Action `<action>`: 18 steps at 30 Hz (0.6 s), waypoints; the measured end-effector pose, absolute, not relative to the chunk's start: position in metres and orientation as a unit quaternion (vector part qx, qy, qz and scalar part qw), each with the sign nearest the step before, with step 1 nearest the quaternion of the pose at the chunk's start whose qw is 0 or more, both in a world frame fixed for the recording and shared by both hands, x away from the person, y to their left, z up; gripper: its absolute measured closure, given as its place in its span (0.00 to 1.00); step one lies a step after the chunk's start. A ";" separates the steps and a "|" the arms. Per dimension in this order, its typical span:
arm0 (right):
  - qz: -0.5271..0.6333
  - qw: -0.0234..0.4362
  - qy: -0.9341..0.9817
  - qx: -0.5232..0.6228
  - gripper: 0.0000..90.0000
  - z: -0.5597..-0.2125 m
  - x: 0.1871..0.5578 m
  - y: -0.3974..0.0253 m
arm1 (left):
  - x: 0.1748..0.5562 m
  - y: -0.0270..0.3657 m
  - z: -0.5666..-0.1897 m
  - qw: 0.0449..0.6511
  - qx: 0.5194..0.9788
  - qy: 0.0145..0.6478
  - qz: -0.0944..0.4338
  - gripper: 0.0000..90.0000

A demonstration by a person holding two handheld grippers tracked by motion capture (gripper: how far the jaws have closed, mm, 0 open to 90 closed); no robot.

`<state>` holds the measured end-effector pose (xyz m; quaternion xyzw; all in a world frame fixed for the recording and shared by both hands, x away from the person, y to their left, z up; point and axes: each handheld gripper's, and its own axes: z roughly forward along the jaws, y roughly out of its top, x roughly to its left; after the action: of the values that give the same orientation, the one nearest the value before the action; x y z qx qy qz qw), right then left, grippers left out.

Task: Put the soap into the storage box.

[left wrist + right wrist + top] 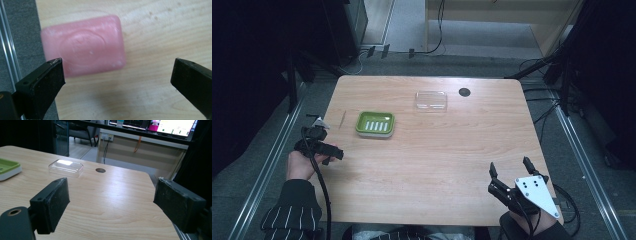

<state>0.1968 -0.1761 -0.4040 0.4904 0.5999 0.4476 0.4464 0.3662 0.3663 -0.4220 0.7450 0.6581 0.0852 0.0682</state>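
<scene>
1. We hold our left gripper (117,75) just above a pink bar of soap (83,47), its jaws spread wide with nothing between them. The soap lies flat on the wooden table (162,30) near its edge, with grey floor beside it; one jaw overlaps the bar's near corner in the left gripper view, and we cannot tell whether it touches.
2. In the high view that left gripper (319,145) sits at the table's left edge, not far from the green soap dish (375,124).
3. The dish looks empty, its white slotted insert bare, and the clear lid (431,100) lies apart from it farther back, near the round hole (464,92) in the tabletop.
4. Our right gripper (511,167) waits at the near right corner, jaws apart and holding nothing.
5. We judge the work barely started: the soap is not yet gripped. Left to do, by our reading: close on the bar, carry it to the dish, then perhaps fit the lid.
</scene>
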 end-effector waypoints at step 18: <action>0.447 0.448 0.600 0.490 0.14 -0.404 0.197 -0.175 | 0.391 0.397 -0.435 0.073 0.725 0.681 0.068 0.00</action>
<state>0.1969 -0.1750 -0.4037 0.4900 0.5998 0.4468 0.4478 0.3912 0.3966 -0.4352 0.7251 0.6813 0.0681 0.0732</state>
